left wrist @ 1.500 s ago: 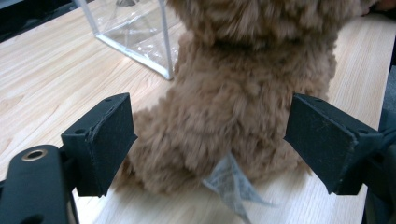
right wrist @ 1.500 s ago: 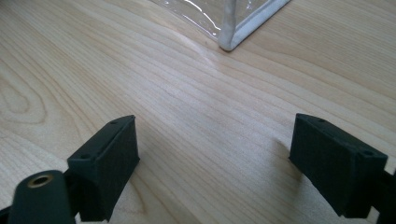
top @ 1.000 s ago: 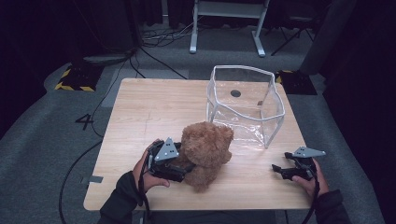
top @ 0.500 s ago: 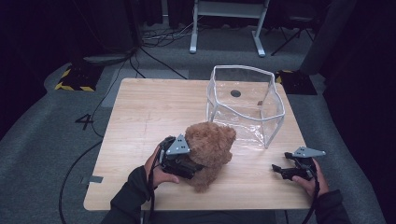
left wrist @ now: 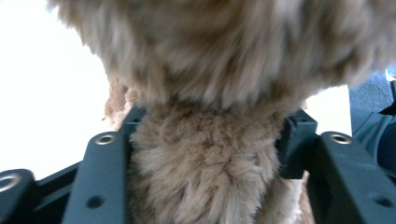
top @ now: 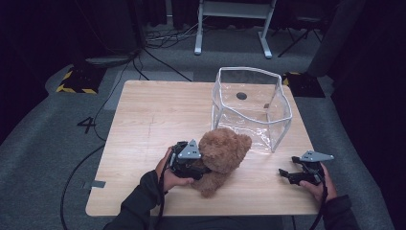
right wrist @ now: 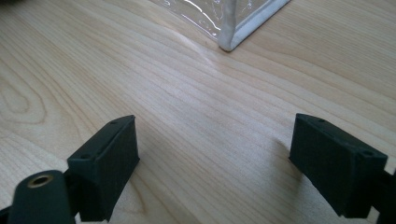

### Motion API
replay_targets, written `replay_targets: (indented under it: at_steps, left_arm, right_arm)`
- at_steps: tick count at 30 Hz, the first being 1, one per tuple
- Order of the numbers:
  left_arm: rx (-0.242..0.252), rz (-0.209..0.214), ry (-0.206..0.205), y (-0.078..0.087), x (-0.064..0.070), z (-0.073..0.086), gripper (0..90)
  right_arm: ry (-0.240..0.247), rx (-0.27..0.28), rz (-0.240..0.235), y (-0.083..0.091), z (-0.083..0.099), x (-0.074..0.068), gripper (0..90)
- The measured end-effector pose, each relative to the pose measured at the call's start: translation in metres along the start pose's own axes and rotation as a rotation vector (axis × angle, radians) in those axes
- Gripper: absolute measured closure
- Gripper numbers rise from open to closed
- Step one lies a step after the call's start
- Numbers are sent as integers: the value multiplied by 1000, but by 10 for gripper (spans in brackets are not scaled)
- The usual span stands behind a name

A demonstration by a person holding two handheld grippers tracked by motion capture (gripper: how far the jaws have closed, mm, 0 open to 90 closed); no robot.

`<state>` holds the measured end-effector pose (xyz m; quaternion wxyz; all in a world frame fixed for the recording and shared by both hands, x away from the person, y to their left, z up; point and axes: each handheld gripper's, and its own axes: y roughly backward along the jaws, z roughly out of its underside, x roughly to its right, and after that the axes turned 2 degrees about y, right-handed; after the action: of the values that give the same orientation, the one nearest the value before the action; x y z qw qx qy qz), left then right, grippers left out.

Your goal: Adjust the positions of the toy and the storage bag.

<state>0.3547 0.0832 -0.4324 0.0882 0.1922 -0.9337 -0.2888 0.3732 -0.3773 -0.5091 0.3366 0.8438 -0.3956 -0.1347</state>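
- Now the left gripper (top: 201, 167) has its fingers (left wrist: 100, 182) pressed into the brown teddy bear (top: 222, 155), gripping its furry body from both sides.
- Bear sits on the tabletop (top: 153, 115), near the front edge, just beside the clear plastic container (top: 251, 108).
- Right gripper (top: 286, 175) rests low over bare wood, well apart from the bear, fingers (right wrist: 105, 163) spread wide and holding nothing.

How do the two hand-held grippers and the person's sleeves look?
Each hand-held gripper, left and right, is black with a grey three-cornered plate on top. Their jaws are blocky black pieces with small screw holes; a brass-coloured ring shows near the base. A black cable trails from the left one along the forearm. Both sleeves are dark.
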Motion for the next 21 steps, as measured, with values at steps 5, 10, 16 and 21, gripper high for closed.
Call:
replay_targets:
  at_steps: [5,10,16,21]
  left_arm:
    - [16,-28,22,5,-4,6,515]
    - [29,-43,30,16,-4,13,549]
    - [43,-92,61,32,-10,25,562]
    - [59,-141,103,48,-15,39,567]
  right_arm:
    - [0,0,0,0,0,0,153]
    - [0,0,0,0,0,0,152]
    - [1,-1,2,0,0,0,151]
    - [0,-1,3,0,0,0,151]
